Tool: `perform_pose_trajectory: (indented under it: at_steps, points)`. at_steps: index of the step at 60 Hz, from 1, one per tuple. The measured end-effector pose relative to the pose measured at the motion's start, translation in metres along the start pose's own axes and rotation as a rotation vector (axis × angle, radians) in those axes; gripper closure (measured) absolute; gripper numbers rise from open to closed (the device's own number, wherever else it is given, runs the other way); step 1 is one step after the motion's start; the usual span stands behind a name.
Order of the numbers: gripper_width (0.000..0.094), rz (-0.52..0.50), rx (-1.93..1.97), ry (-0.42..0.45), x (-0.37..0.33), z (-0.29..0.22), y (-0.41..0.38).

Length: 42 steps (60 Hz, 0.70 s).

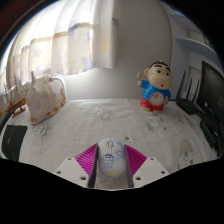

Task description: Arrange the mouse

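Observation:
A white computer mouse with pale printed drawings lies between my gripper's two fingers, over a white patterned tablecloth. The pink pads press against both its sides, so the gripper is shut on the mouse. The mouse's rear end is hidden behind the gripper body. I cannot tell whether the mouse touches the cloth or hangs just above it.
A cartoon boy figurine in a blue top stands beyond the fingers to the right. A white bag-like object sits to the left. A dark object lies at the far left, and dark equipment stands at the right. Curtains hang behind the table.

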<state>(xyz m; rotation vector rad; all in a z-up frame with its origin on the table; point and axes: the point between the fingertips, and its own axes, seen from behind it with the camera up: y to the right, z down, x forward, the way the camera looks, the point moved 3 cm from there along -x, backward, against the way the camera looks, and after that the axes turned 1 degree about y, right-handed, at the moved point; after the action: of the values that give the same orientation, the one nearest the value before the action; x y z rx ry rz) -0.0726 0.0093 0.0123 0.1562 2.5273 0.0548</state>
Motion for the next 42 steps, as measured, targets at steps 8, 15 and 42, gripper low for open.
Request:
perform_pose_trajectory:
  at_steps: [8, 15, 42]
  points:
    - [0.0540, 0.006, 0.035, 0.036, -0.028, -0.047, -0.009]
    - [0.0583, -0.043, 0.060, 0.087, -0.063, -0.104, -0.049]
    - [0.0600, -0.353, -0.085, 0.026, -0.110, -0.078, -0.376]
